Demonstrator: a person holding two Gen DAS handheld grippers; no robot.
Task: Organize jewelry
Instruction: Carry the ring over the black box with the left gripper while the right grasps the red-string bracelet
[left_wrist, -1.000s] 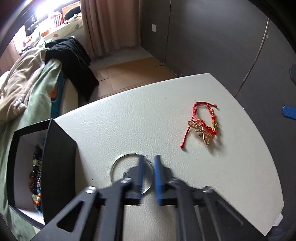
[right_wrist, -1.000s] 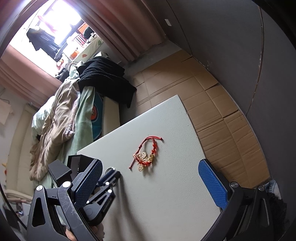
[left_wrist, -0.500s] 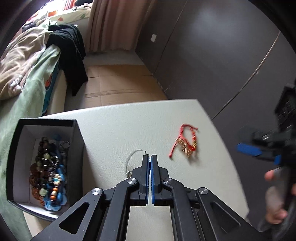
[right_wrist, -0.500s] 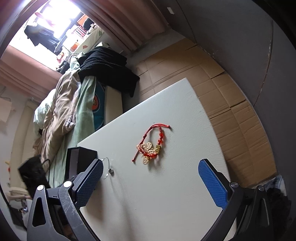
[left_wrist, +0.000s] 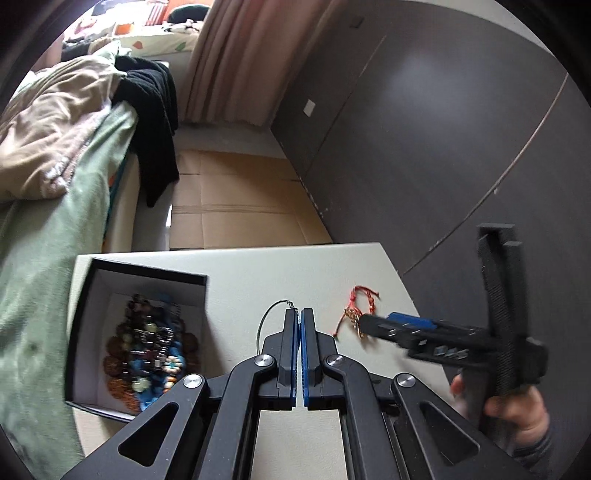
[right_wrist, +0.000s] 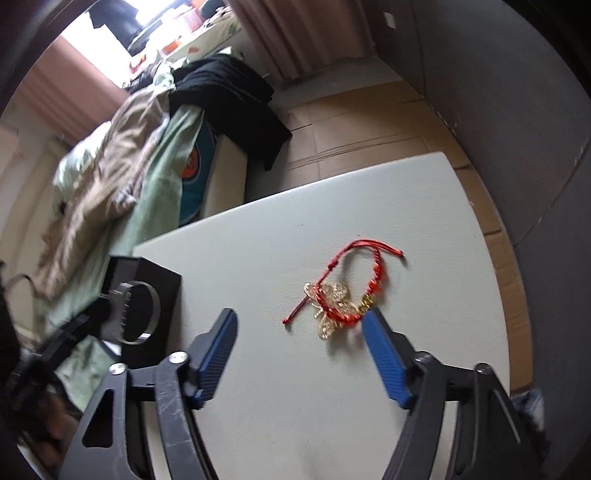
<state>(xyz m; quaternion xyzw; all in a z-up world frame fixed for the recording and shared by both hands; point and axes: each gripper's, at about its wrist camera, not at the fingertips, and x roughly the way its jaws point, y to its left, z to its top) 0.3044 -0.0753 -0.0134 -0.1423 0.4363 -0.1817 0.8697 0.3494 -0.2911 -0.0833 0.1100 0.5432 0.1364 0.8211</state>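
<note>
Now the left gripper (left_wrist: 299, 317), clamped on the bangle (right_wrist: 142, 314), heads for the box (left_wrist: 147, 271) at nine o'clock; right gripper (right_wrist: 301, 326), jaws just narrowing but empty, must straddle the bracelet (right_wrist: 343, 295).

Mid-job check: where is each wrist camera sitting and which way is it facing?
Left wrist: on the left tool, shut on a silver bangle, looking down at the open jewelry box; the right tool and its hand show.
Right wrist: on the right tool, jaws just narrowing, open around the red bracelet.
Shared: table, bracelet, box, bangle.
</note>
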